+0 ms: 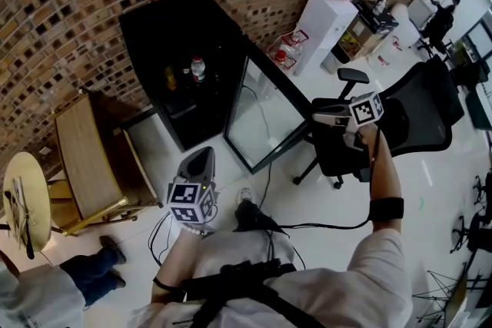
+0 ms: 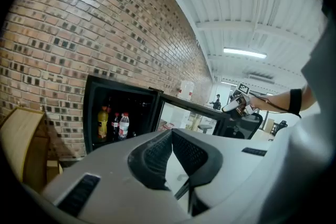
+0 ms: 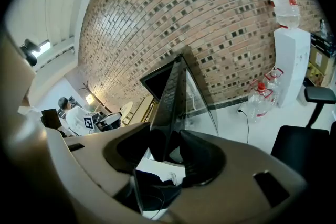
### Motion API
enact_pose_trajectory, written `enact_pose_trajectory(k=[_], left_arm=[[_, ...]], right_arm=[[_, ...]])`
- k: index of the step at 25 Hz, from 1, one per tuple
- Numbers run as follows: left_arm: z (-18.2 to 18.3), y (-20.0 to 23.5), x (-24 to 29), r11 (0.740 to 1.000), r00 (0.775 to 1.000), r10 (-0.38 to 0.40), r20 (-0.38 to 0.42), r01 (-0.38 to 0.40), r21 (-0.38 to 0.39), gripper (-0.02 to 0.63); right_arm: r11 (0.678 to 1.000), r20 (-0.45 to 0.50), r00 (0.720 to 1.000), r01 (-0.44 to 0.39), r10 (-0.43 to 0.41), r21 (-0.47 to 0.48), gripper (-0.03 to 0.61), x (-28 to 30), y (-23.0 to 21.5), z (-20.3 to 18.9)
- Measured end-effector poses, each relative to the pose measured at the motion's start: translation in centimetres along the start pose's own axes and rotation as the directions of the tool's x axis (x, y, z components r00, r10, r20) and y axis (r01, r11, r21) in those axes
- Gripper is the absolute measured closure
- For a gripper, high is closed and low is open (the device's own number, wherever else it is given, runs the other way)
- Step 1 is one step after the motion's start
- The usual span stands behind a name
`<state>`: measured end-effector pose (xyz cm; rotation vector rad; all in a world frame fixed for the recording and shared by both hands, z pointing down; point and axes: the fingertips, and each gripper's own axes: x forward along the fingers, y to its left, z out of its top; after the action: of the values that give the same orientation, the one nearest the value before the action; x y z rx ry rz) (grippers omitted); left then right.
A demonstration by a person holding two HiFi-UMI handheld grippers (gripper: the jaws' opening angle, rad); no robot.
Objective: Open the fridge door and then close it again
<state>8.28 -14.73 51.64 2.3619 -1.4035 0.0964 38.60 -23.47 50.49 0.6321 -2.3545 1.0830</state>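
Shows fridge door (image 1: pixel 265 115), swung wide off the black fridge (image 1: pixel 181 34), clamped at its free edge by right hand-held gripper (image 3: pixel 169 144), probably the best hold: rigid, glazed, likely light-swinging; left hand-held gripper (image 2: pixel 172 139) closed, empty.

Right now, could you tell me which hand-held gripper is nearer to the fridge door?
Right. The right hand-held gripper grips the fridge door by its edge; the left hand-held gripper hangs apart.

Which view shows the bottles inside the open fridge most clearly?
The left gripper view: it looks straight into the fridge, showing three bottles. The head view shows them small, from above. The right gripper view shows no bottles, only the door edge-on.
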Motion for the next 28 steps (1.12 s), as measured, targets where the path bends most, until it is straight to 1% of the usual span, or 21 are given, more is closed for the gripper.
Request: enact_pose_trajectory(k=[5, 8, 10, 13, 15, 16, 17, 18, 19, 20, 21, 22, 23, 24, 25, 26, 27, 28], left_arm=[[-0.1, 1.6, -2.7, 1.000, 1.000, 0.028, 0.001, -0.028, -0.007, 0.612], [-0.4, 3.0, -3.9, 0.998, 0.998, 0.058, -0.008, -0.058, -0.010, 0.613], [-0.5, 3.8, -4.6, 0.997, 0.997, 0.077, -0.009, -0.077, -0.014, 0.614], [-0.4, 4.9, -5.8, 0.995, 0.995, 0.100, -0.004, -0.100, -0.015, 0.613], [-0.3, 5.6, -6.7, 0.993, 0.993, 0.116, 0.004, -0.116, -0.019, 0.612], [-0.2, 6.0, -7.1, 0.992, 0.992, 0.124, 0.008, -0.124, -0.022, 0.614], [-0.2, 6.4, -7.5, 0.991, 0.991, 0.133, 0.013, -0.132, -0.027, 0.613], [-0.2, 6.7, -7.9, 0.990, 0.990, 0.141, 0.017, -0.140, -0.030, 0.614], [-0.4, 6.9, -8.3, 0.988, 0.989, 0.149, 0.020, -0.148, -0.034, 0.613], [-0.6, 7.3, -8.7, 0.987, 0.987, 0.158, 0.022, -0.157, -0.038, 0.612], [-0.8, 7.7, -9.1, 0.985, 0.985, 0.168, 0.022, -0.167, -0.043, 0.614], [-1.0, 8.3, -9.5, 0.982, 0.983, 0.182, 0.021, -0.181, -0.050, 0.612], [-1.1, 8.9, -10.1, 0.979, 0.980, 0.198, 0.020, -0.197, -0.058, 0.614], [-1.1, 9.6, -10.6, 0.974, 0.976, 0.217, 0.021, -0.216, -0.067, 0.614], [-1.0, 10.2, -11.2, 0.969, 0.971, 0.237, 0.024, -0.234, -0.074, 0.614], [-1.0, 10.8, -11.7, 0.964, 0.967, 0.254, 0.029, -0.251, -0.081, 0.612], [-0.9, 11.3, -12.3, 0.960, 0.962, 0.269, 0.034, -0.266, -0.089, 0.612], [-0.9, 11.9, -12.8, 0.956, 0.958, 0.283, 0.038, -0.278, -0.097, 0.614]], right_arm=[[0.996, 0.089, 0.996, 0.001, -0.008, 0.090, 0.377, 3.9, 5.1, -1.2], [0.992, 0.142, 0.988, 0.051, -0.067, 0.113, 0.376, 6.3, 7.8, -1.2], [0.987, 0.189, 0.977, 0.076, -0.103, 0.144, 0.376, 7.9, 9.4, -1.0], [0.968, 0.275, 0.953, 0.063, -0.131, 0.242, 0.376, 10.6, 11.9, -0.9], [0.959, 0.318, 0.936, 0.063, -0.152, 0.275, 0.376, 12.6, 13.6, -0.6], [0.960, 0.335, 0.927, 0.078, -0.170, 0.269, 0.376, 13.5, 14.2, -0.2], [0.964, 0.351, 0.915, 0.116, -0.198, 0.241, 0.364, 14.3, 14.7, 0.2], [0.967, 0.369, 0.900, 0.174, -0.232, 0.184, 0.333, 15.0, 15.3, 0.7], [0.965, 0.398, 0.879, 0.247, -0.261, 0.087, 0.318, 15.5, 16.4, 1.6], [0.943, 0.442, 0.855, 0.328, -0.271, -0.055, 0.270, 16.0, 18.1, 2.7], [0.887, 0.487, 0.835, 0.404, -0.257, -0.224, 0.267, 16.6, 20.5, 4.0], [0.804, 0.512, 0.830, 0.453, -0.222, -0.385, 0.261, 17.7, 23.0, 5.2], [0.726, 0.505, 0.844, 0.462, -0.183, -0.509, 0.261, 19.2, 25.2, 6.0], [0.671, 0.474, 0.867, 0.444, -0.153, -0.594, 0.261, 21.0, 26.8, 6.4], [0.629, 0.436, 0.888, 0.422, -0.144, -0.653, 0.259, 22.7, 27.6, 6.4], [0.582, 0.403, 0.902, 0.414, -0.157, -0.700, 0.259, 24.2, 27.7, 6.3], [0.526, 0.379, 0.906, 0.419, -0.188, -0.740, 0.259, 25.4, 27.2, 6.0], [0.474, 0.361, 0.906, 0.424, -0.223, -0.772, 0.283, 26.6, 26.4, 5.8]])
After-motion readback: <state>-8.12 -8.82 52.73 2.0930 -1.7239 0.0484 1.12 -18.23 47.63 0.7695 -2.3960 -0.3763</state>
